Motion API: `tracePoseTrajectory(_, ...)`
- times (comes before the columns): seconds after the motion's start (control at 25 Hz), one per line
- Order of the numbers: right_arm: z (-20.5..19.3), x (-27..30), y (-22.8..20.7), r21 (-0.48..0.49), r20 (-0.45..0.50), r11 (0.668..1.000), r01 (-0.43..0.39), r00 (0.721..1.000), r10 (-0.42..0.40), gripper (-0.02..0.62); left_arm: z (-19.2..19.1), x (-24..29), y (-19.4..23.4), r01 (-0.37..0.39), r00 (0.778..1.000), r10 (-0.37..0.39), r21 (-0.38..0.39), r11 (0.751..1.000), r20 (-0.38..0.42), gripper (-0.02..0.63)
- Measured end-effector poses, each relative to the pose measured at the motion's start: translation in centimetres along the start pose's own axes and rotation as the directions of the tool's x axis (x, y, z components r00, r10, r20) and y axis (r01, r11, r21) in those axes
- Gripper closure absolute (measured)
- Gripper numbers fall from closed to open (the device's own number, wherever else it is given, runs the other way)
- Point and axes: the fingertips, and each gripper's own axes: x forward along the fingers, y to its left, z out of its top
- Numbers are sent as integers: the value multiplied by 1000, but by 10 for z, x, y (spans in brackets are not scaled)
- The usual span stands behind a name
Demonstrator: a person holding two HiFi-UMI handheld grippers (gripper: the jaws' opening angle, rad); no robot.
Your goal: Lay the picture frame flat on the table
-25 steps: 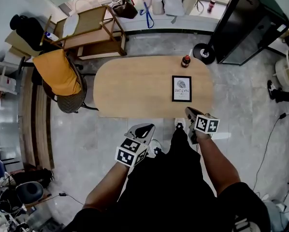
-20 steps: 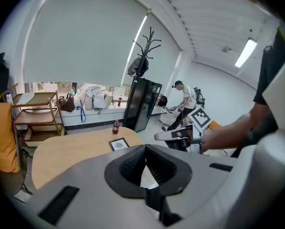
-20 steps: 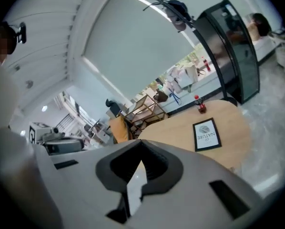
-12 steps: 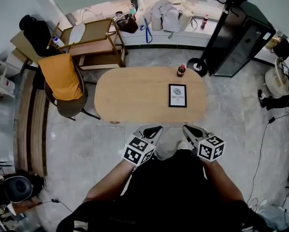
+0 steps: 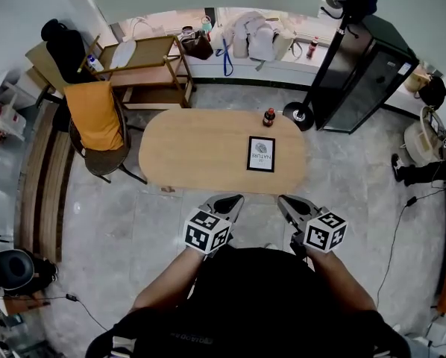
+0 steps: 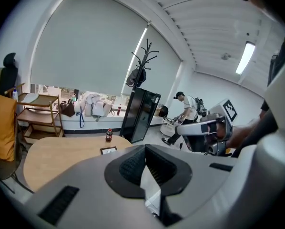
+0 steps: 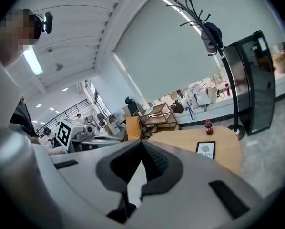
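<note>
The black picture frame lies flat, print up, on the right part of the oval wooden table. It also shows as picture frame and picture frame. Both grippers hover over the floor on the near side of the table, apart from it and from the frame. My left gripper is shut and empty, and so is my right gripper. In the gripper views the left gripper and right gripper each have their jaw tips together with nothing between them.
A cola bottle stands at the table's far edge, just behind the frame. A chair with an orange jacket is at the table's left end, a wooden shelf behind it. A coat stand base and black cabinet are far right.
Both grippers have drawn back from the table's near edge towards the person, and the view has pulled away from the table. The frame lies where it was.
</note>
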Motion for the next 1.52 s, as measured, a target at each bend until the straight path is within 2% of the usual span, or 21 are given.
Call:
tracePoseTrajectory(0.16, -3, -26, -6, -17, 0, 1000, -20, 1000, 20, 594, 7, 8, -23, -19, 1000, 18, 23, 1000, 22, 601)
tracePoseTrajectory(0.28, -5, -40, -7, -22, 11, 999, -29, 1000, 29, 594, 3, 12, -35, -32, 999, 32, 42, 999, 6, 601)
tracePoseTrajectory(0.44, -4, -52, -8, -22, 46, 999, -31, 998, 32, 594, -4, 20, -51, -17, 999, 18, 60, 998, -27, 601)
tracePoseTrajectory(0.68, -13, -62, -10, -11, 56, 999, -40, 998, 41, 594, -5, 24, -70, -6, 999, 9, 73, 997, -32, 601)
tracePoseTrajectory(1.52, -11, -45, -8, 6, 52, 998, -65, 997, 65, 594, -4, 11, -55, -52, 998, 53, 65, 997, -19, 601)
